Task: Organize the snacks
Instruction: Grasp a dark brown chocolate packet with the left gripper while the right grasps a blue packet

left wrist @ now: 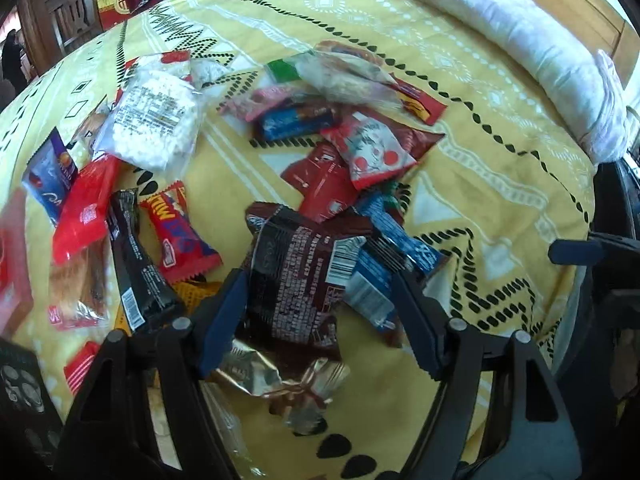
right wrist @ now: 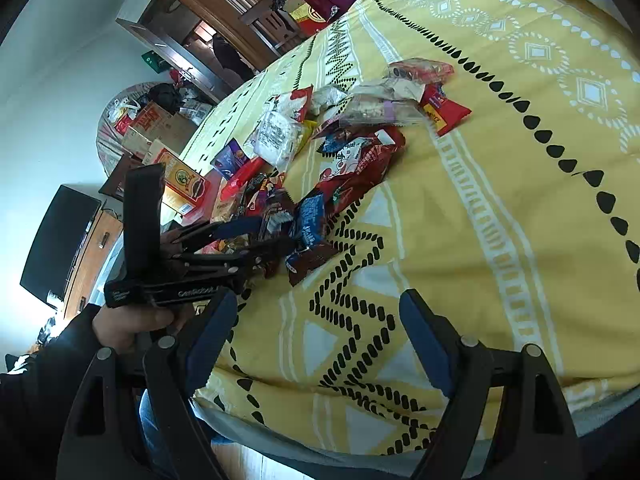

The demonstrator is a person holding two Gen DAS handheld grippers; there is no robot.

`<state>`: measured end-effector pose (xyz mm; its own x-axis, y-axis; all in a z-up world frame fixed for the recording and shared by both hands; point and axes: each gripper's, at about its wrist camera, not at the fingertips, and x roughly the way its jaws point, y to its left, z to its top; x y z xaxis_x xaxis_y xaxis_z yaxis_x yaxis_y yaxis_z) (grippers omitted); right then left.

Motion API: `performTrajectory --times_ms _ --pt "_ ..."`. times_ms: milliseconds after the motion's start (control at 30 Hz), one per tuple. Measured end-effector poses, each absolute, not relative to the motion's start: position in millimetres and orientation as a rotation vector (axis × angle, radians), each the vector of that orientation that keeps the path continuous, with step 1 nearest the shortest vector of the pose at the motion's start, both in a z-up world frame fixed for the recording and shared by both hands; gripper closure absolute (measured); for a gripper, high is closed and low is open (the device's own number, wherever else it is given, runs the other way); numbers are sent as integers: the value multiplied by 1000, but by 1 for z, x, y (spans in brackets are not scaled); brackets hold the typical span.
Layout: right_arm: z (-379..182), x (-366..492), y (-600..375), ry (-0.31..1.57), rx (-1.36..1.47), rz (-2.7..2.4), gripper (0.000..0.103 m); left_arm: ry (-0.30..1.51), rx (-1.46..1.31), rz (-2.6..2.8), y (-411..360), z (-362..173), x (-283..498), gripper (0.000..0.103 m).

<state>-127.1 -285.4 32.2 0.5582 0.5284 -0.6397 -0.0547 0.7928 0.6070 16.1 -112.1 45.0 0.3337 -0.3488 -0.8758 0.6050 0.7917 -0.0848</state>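
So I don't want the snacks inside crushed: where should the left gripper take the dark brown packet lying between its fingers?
Probably by the flat crimped end of the dark brown packet, coming from above as the left gripper stands. The packet lies flat on the yellow bedspread, printed back up, and its sealed edge looks thin and empty.

My right gripper hangs open over bare yellow patterned bedspread, nothing between its blue pads. Ahead, the snack packets lie heaped on the spread. At left, a hand in a dark sleeve holds the left gripper, its fingers down among the nearest packets; grip unclear.
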Motion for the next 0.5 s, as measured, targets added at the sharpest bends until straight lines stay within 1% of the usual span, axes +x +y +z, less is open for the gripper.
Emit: performTrajectory --times_ms 33,67,167,367,500 --pt "32 -127 -284 924 570 368 17 1056 281 -620 -107 47 17 58" --pt "33 -126 -283 924 564 370 17 1052 283 -616 -104 49 16 64" --pt "35 -124 -274 925 531 374 17 1041 278 -598 -92 58 6 68" --pt "45 -114 -249 907 444 392 17 989 165 -535 -55 88 -28 69" --pt "54 -90 -216 881 268 367 17 985 84 -440 -24 99 -42 69"
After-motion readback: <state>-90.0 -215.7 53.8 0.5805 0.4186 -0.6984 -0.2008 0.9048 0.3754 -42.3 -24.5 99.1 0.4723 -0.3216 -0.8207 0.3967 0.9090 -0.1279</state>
